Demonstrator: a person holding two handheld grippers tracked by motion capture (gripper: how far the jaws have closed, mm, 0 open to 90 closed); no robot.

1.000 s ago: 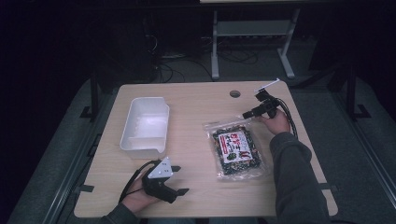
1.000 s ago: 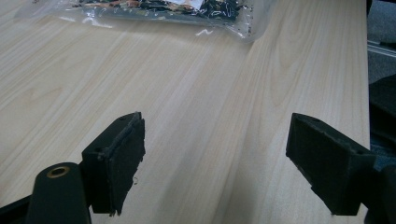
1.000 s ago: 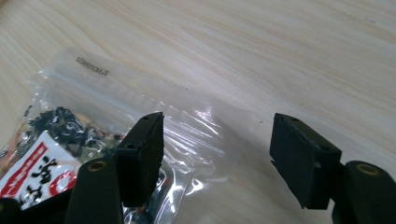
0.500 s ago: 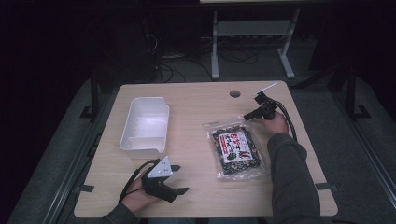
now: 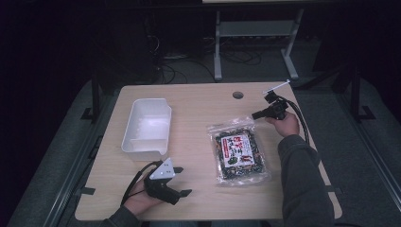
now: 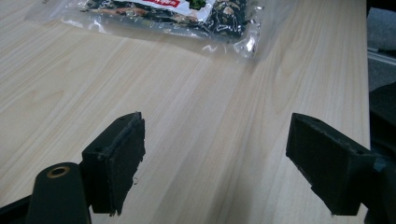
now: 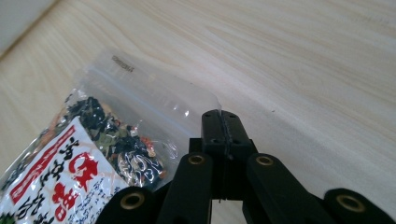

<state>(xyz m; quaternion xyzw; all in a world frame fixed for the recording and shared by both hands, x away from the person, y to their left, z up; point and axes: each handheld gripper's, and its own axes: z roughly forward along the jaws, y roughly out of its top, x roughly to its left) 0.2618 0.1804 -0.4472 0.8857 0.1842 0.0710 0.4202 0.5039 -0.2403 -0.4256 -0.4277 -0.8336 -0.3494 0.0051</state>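
From my seat I count one tub, one packet and two grippers on the single wooden table [image 5: 198, 118], a pale top with straight grain and a round cable hole near its far edge.

Farthest left stands the white plastic tub [image 5: 146, 127], rectangular, smooth, with rounded corners. Just nearer me from it, my left gripper [image 5: 177, 182] rests at the near edge, matte black with its grey three-cornered plate on top. Its jaws stand wide apart, bare wood between them; the pads [image 6: 126, 154] look like rough dark foam.

Right of centre lies the snack packet [image 5: 238, 152], a flat clear crinkly pouch full of dark pieces, with a white and red printed label and a transparent sealed strip along its far end. It lies well apart from my left gripper's pads.

Farthest right, my right gripper [image 5: 257, 115] has just been closing, and its jaws are pressed flat together at the packet's far right corner. In the right gripper view the tips [image 7: 222, 122] sit at the edge of the clear strip [image 7: 154, 100]; whether film is pinched between them I cannot tell.
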